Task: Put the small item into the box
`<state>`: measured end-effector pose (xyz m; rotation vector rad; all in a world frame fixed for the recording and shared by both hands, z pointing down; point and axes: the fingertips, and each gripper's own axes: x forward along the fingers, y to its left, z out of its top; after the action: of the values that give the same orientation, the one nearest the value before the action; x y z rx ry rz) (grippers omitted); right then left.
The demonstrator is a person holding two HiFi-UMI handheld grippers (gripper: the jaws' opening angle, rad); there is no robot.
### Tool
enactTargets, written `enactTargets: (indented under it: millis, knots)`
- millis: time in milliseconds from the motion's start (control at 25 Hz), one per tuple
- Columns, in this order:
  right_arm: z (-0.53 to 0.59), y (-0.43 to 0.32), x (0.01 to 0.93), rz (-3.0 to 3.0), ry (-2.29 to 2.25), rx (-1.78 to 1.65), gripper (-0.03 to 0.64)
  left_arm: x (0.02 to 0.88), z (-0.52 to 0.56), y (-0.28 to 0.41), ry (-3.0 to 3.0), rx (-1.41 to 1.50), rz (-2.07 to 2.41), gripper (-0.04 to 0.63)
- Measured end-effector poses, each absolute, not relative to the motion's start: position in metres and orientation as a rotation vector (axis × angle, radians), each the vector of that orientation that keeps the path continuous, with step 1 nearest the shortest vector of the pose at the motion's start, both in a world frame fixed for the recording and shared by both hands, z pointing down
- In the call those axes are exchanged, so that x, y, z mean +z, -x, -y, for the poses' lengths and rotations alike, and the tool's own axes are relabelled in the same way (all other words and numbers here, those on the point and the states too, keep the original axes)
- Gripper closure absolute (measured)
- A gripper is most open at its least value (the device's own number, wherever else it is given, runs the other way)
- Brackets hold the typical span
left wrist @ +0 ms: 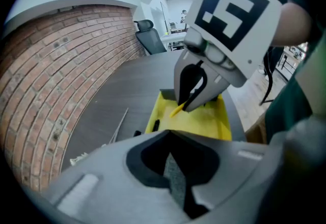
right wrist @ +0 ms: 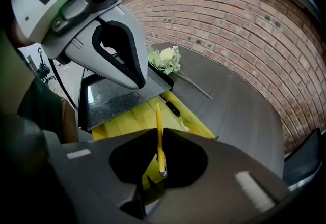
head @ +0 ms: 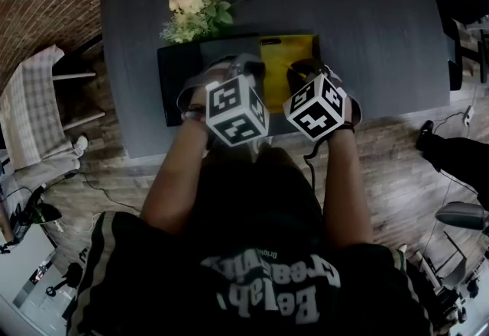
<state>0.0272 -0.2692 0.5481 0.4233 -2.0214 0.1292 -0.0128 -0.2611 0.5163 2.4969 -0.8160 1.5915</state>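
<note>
Yellow pen held over the open box, not yet let go

My right gripper (right wrist: 158,139) has its jaws closed on the yellow pen (right wrist: 158,116), and the pen hangs above the floor of the yellow box (right wrist: 199,122) on the desk (right wrist: 234,101). My left gripper (left wrist: 170,135) looks closed on the speckled edge of the dark lid (right wrist: 117,100), keeping it raised. So the box is open and the pen is over it, and what's left, I judge, is lowering and releasing. The pen's long axis runs along my right jaws, slanting forward and down. Its yellow end pokes out toward the box floor, near a black pen (right wrist: 170,106) already inside, and its silvery end sits back between the jaws.
</note>
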Motion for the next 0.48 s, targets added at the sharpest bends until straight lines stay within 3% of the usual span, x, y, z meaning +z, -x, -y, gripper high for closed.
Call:
enactTargets:
  millis: [480]
  knots:
    - [0.273,-0.021,0.572,1.996,-0.393,0.168,0.579,0.531,0.268,0.018,-2.493,1.587,0.779,0.594]
